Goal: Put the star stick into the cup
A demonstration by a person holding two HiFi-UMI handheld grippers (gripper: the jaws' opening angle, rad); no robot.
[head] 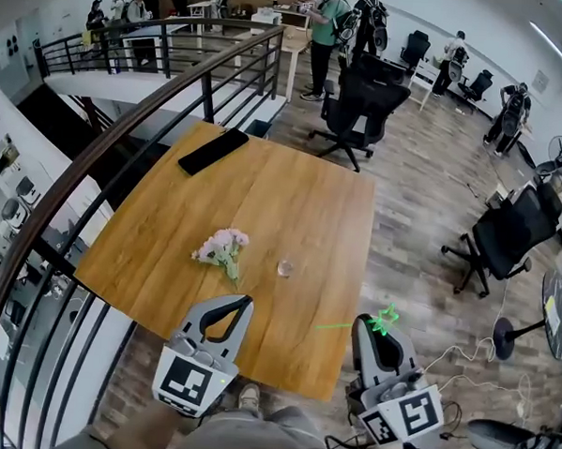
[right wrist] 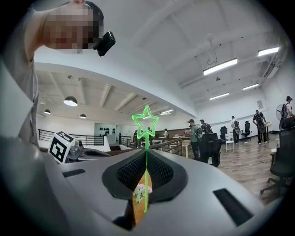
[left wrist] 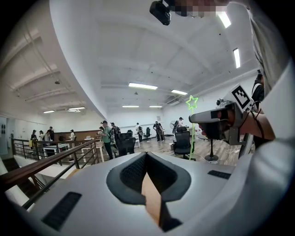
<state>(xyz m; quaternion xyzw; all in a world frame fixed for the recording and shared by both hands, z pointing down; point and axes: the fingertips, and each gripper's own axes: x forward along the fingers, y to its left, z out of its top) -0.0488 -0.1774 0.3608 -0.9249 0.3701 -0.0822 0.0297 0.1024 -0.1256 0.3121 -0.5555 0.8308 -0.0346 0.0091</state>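
My right gripper [head: 373, 323] is shut on a thin green star stick [head: 384, 319], off the table's near right corner. The stick's outlined star [right wrist: 146, 122] stands above the closed jaws in the right gripper view, and its stem runs down between them. A small clear cup [head: 285, 267] stands upright on the wooden table [head: 310, 202], left of and beyond the right gripper. My left gripper [head: 247, 302] hovers over the table's near edge with its jaw tips together and nothing between them. From the left gripper view the star [left wrist: 191, 102] and the right gripper [left wrist: 193, 119] appear at the right.
A small pink and white flower bunch [head: 223, 248] lies left of the cup. A flat black slab [head: 212, 151] lies at the table's far left corner. A curved railing [head: 96, 162] borders the left side. Office chairs [head: 360, 106] and several people stand beyond.
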